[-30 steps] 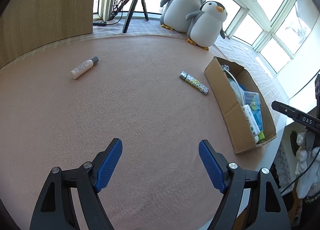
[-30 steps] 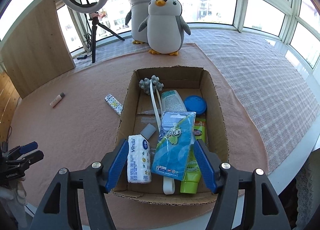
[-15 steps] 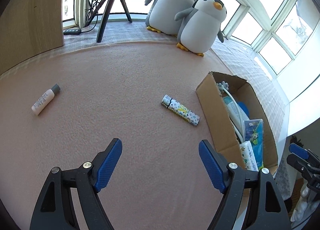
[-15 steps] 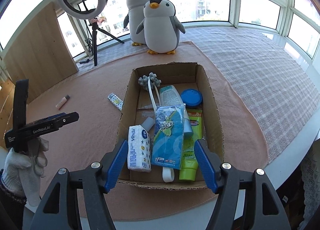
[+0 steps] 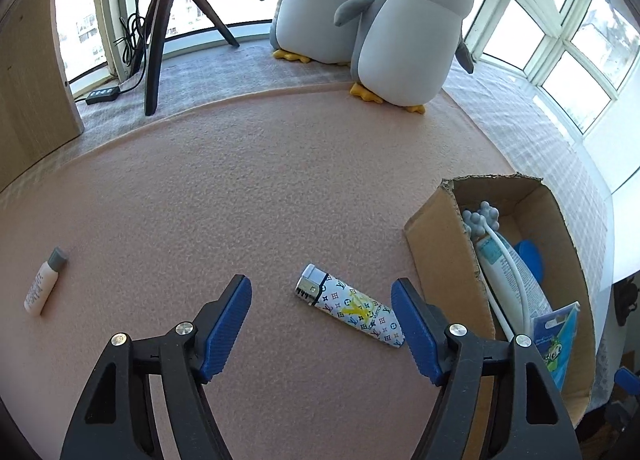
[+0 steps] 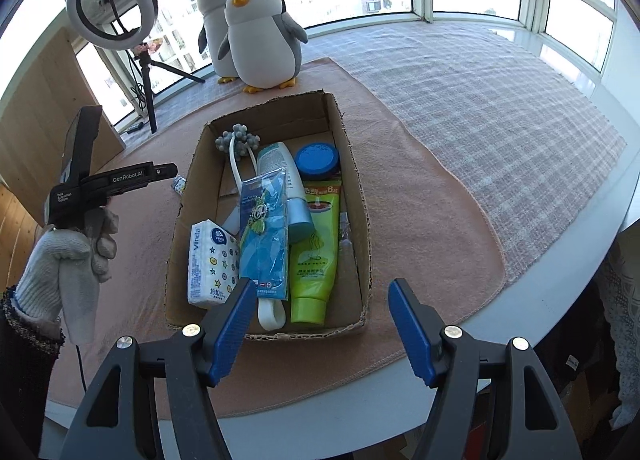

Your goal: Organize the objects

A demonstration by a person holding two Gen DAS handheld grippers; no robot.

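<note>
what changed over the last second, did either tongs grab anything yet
No grab yet. The left tongs moved forward and down over the mat toward the patterned lighter, which now lies between their open jaws, untouched. The right tongs stayed open near the cardboard box. The lighter, the small bottle and the box contents lie where they were.

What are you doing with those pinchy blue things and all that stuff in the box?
A person is tidying small things into the brown cardboard box. The left claw is open and hovering right over the white patterned lighter on the pink felt mat, probably about to grab it. The right claw is open and empty by the box. A small white bottle with a grey cap waits on the mat.
</note>
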